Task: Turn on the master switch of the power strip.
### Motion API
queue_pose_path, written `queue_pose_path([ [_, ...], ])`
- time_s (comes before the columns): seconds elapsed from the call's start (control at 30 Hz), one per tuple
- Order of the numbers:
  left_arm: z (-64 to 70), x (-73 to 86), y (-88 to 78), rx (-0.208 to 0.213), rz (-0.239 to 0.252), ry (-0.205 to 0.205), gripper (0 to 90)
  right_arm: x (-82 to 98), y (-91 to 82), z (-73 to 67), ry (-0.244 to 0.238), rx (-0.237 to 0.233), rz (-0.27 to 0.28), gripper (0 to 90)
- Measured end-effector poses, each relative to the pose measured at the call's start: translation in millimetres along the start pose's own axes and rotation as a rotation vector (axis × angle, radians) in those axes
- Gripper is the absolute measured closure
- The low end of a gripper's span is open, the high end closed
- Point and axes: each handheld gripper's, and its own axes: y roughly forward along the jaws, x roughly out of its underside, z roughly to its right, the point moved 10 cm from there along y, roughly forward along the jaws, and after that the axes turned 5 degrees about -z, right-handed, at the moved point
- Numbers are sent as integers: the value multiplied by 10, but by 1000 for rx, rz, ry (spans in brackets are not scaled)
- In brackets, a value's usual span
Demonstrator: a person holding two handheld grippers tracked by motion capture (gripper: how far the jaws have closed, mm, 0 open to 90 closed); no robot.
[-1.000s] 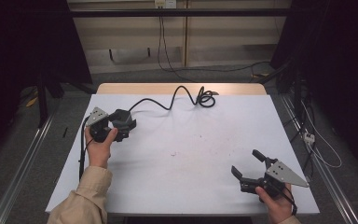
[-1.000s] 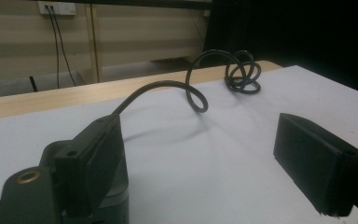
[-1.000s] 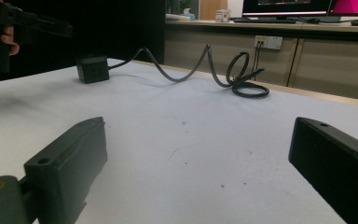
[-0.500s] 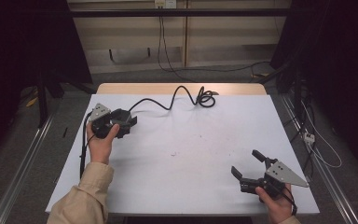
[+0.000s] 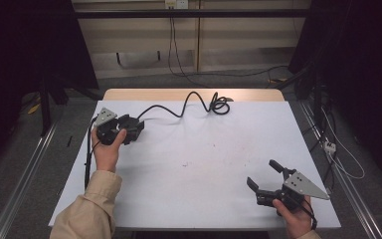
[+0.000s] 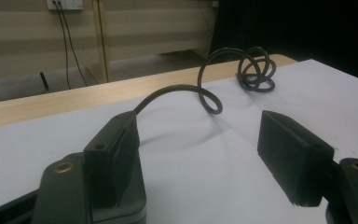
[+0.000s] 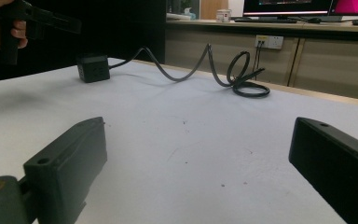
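Even overhead light, dark surroundings, soft shadows, slight blur on near foreground.

wall: beige panels [image 5: 144, 42] | floor: grey [image 5: 30, 149] | sides: black curtains [image 5: 363, 74]

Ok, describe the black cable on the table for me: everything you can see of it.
The black cable looks like thick rubbery cord. It lies on the white table toward the far edge, rising in a loose arch and ending in a small coil near the wooden strip. Its near end joins a small black cube-shaped block resting on the table, close in front of the left gripper, whose jaws stand apart.
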Motion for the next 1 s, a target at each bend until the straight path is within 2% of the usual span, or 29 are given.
queue_pose_path([
  [0.23,-9,-13,24,-8,-25,29,339,0,0,2,0,0,0,35],
  [0.73,-77,-44,60,-16,-32,15,413,0,-2,3,-1,0,0,35],
  [1.0,-97,-50,92,-25,-47,32,441,-2,-2,11,2,1,1,35],
])
